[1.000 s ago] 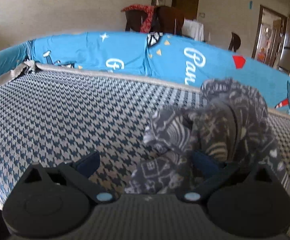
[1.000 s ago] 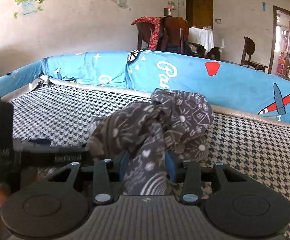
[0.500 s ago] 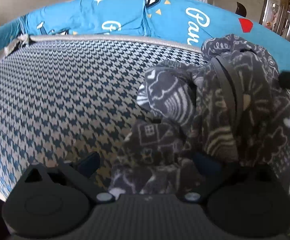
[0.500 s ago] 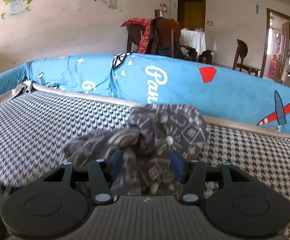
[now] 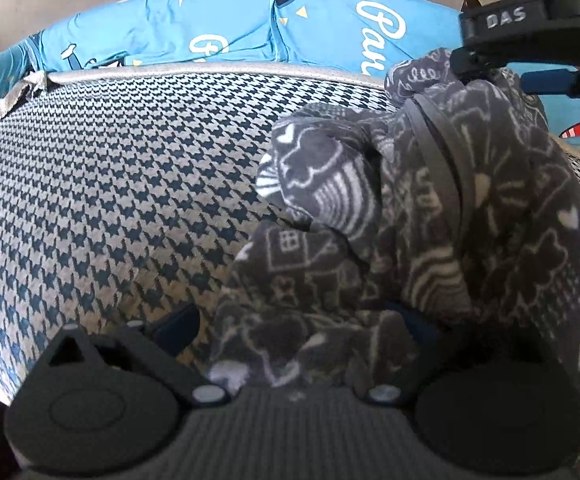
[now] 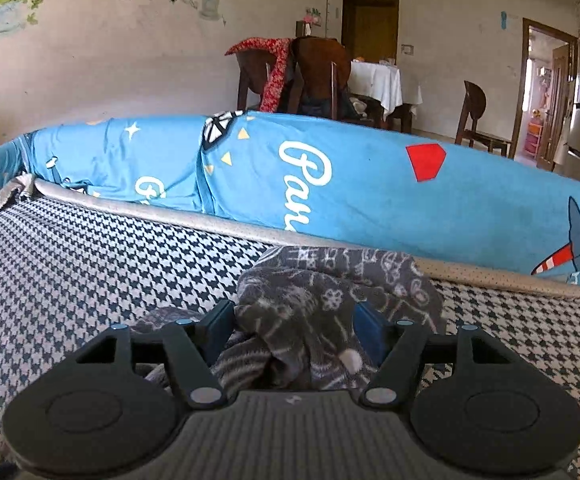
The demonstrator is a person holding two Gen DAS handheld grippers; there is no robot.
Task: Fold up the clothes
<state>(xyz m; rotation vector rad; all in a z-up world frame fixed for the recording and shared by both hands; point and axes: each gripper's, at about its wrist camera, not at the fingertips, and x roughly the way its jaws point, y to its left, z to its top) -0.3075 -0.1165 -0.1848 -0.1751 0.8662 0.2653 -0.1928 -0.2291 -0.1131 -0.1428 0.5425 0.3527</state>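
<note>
Left wrist view: dark grey patterned garment [image 5: 429, 232], white doodle print (houses, hearts, stripes), bunched in a heap filling the frame from 12 through 5 o'clock. It sits on the houndstooth mattress [image 5: 110, 184], blue-black on pale weave, grey piping along its far edge.

Left gripper [image 5: 301, 328]: jaws set wide apart, left finger bare over the mattress at 7 o'clock, right finger mostly buried under cloth at 5 o'clock. Fabric lies between the fingers; no pinch on it visible.

At 1 o'clock in this view, the right gripper [image 5: 529, 40] appears from outside, black body lettered "DAS", blue pad showing, sitting at the top of the heap and touching the cloth.

Right wrist view: right gripper [image 6: 293, 332] has a wad of the same garment [image 6: 329, 292] between its blue-padded fingers [image 6: 369, 328]; both pads press against the cloth, so it is clamped on the garment. The cloth mounds up toward 12 o'clock of the fingers, over the mattress [image 6: 70, 264].

Behind the mattress edge, from 9 to 3 o'clock: blue printed quilt [image 6: 349, 184], white script, red shape, toy plane. Further back at 12 o'clock: dark wooden chairs [image 6: 313, 76] with a red cloth [image 6: 274, 64] draped over one, a table under a white cloth [image 6: 377, 80]
</note>
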